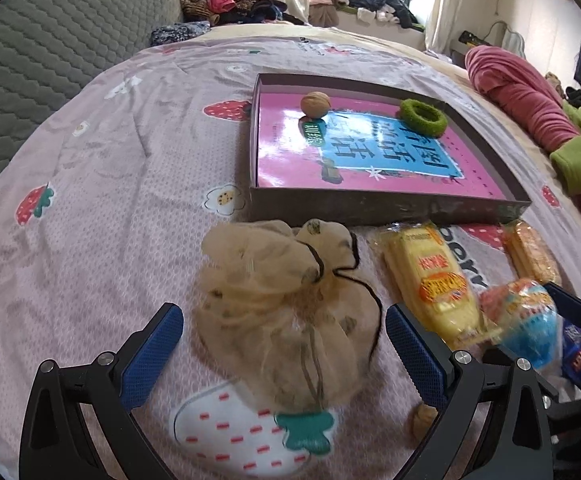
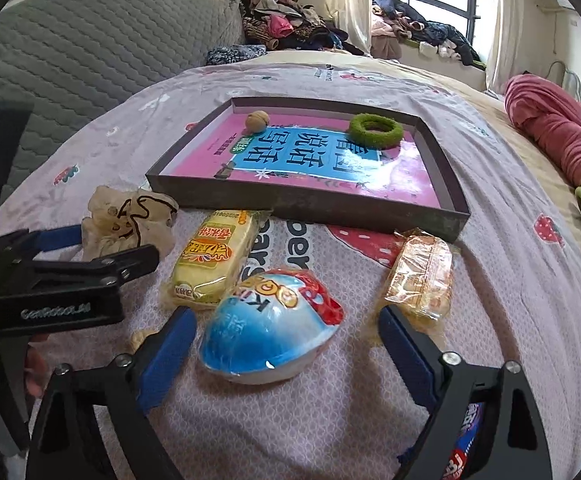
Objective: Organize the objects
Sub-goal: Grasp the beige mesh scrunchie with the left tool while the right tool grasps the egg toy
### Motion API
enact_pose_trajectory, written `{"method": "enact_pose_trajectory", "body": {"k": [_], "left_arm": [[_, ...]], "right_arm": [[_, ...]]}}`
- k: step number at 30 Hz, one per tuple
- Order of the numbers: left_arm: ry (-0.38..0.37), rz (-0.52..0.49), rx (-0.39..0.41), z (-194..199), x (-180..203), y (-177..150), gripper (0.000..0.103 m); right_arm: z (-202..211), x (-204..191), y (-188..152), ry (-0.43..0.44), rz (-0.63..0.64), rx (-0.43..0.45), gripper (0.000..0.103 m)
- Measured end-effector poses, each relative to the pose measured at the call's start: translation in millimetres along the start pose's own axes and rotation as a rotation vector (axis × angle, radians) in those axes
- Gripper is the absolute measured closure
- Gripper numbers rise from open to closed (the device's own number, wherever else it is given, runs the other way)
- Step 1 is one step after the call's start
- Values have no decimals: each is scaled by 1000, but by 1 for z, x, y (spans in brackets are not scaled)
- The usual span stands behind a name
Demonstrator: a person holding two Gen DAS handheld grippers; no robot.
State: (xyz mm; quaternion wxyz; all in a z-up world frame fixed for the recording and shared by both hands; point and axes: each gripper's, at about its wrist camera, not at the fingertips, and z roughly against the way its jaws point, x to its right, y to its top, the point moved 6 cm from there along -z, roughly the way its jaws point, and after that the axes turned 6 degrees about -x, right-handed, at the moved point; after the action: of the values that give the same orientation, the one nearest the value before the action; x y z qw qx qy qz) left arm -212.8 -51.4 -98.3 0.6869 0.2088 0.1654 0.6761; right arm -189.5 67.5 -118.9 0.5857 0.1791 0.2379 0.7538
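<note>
Egg-shaped packet (image 2: 270,324) between spread right claw (image 2: 286,344), untouched

"GenRobot.AI" stands on the left gripper (image 2: 102,248); "Kin", upside down, on the egg-shaped sweet (image 2: 270,328); large Chinese characters cover the pink book (image 2: 310,164).

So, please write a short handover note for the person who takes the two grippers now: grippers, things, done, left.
Left gripper: open, around the beige mesh drawstring pouch, not pressing.
Right gripper: open, around the blue-and-white plastic egg, not gripped.
Done: brown walnut and green fuzzy ring lie in the shallow dark cardboard tray, on a pink book.
Left on the bed in front of the tray: pouch, egg, yellow wrapped cake, orange wrapped snack.
</note>
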Motion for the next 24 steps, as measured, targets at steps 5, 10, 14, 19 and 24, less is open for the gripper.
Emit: {"method": "enact_pose_trajectory", "body": {"k": [5,10,14,19,24], "left_arm": [[-7,19,-23,-11,-4,2,4],[7,-1,-25,-17,-3,2,15],[4,-22,-19,-15,3,3,45],[-16,-25,-18,-11,6,4,77],[-26,-41,-19,-6,12,2,84]], "right_arm": [[-5,-4,1,-1,19,-13,27],[-6,-11,2,-14,56,-8,32],[-5,-12,2,-4,45,-1,33],[-1,-14,0,27,31,4,35],[6,-13,-1,52,19,15,35]]}}
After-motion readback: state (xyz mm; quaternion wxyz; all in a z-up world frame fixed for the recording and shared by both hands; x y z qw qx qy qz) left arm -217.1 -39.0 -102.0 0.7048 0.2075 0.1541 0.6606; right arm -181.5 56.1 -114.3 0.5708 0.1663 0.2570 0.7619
